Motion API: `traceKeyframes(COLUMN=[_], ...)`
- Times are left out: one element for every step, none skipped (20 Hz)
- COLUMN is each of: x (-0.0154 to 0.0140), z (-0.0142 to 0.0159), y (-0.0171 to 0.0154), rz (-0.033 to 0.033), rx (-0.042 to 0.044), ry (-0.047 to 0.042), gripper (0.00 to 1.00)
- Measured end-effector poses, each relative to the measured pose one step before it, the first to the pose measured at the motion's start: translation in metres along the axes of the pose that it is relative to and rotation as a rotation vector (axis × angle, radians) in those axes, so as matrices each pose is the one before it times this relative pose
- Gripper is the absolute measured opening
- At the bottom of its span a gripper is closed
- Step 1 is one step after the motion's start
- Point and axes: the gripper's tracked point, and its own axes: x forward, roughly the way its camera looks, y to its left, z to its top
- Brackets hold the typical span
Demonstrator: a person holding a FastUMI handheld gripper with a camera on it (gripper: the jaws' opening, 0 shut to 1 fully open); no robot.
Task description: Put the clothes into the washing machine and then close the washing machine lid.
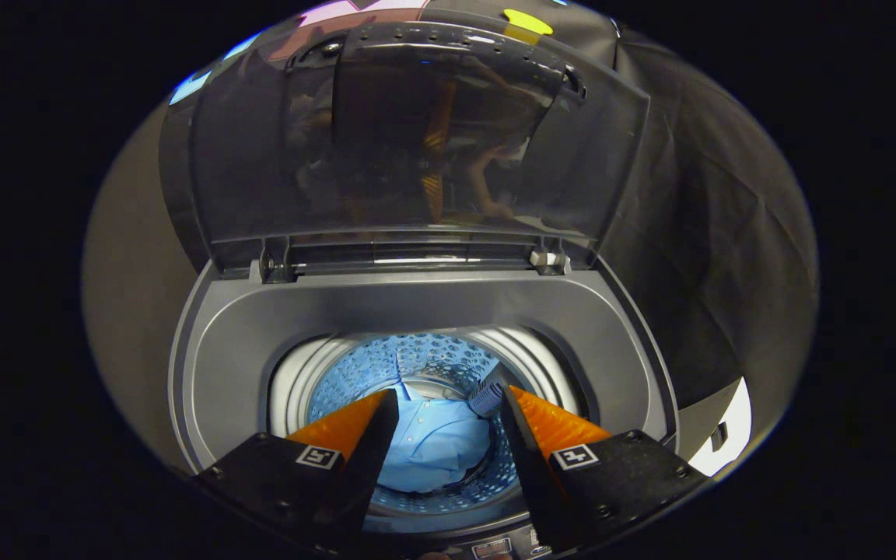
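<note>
A light blue buttoned shirt lies at the bottom of the perforated drum of a top-loading washing machine. My gripper hovers over the drum's opening, open, with nothing between its fingers; the shirt shows in the gap below them. The tinted transparent lid stands raised upright on its hinges behind the opening. A small ribbed grey part sits on the drum wall by the right finger.
The machine's grey top surround rings the drum. Black cloth hangs to the right of the machine and a plain beige wall lies to its left. A control panel strip runs along the near edge under the fingers.
</note>
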Motion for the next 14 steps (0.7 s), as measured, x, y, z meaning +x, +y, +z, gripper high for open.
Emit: traceKeyframes(x=[-0.0009, -0.00144, -0.00186, -0.00292, -0.0022, -0.00327, -0.00446, -0.00515, -0.00443, -0.00299, -0.00362, -0.00388, -0.00264, -0.00181], z=[0.00271, 0.00304, 0.00186, 0.00561, 0.00785, 0.00909, 0.00893, 0.01144, 0.00964, 0.00964, 0.00985, 0.01167, 0.00895, 0.00857], y=[0.00081, -0.00008, -0.00154, 0.00041, 0.00005, -0.00028, 0.00013, 0.00207, 0.0009, -0.00124, 0.00322, 0.00225, 0.0007, -0.0013], rz=[0.00727, 0.00484, -0.00136, 0.00868, 0.00685, 0.00555, 0.0049, 0.00728, -0.0036, -0.00341, 0.00903, 0.00733, 0.00402, -0.00408], rx=[0.00615, 0.00996, 0.01432, 0.01193, 0.01043, 0.00725, 0.00341, -0.00461, -0.01184, -0.01451, -0.01432, -0.00678, 0.00207, 0.01145], ry=[-0.00987, -0.00978, -0.0103, -0.02281, -0.03119, -0.03378, -0.03374, -0.03522, -0.03306, -0.02682, -0.03011, -0.0276, -0.02355, -0.00991], gripper=[0.84, 0.83, 0.84, 0.84, 0.84, 0.84, 0.83, 0.83, 0.84, 0.84, 0.84, 0.84, 0.83, 0.83])
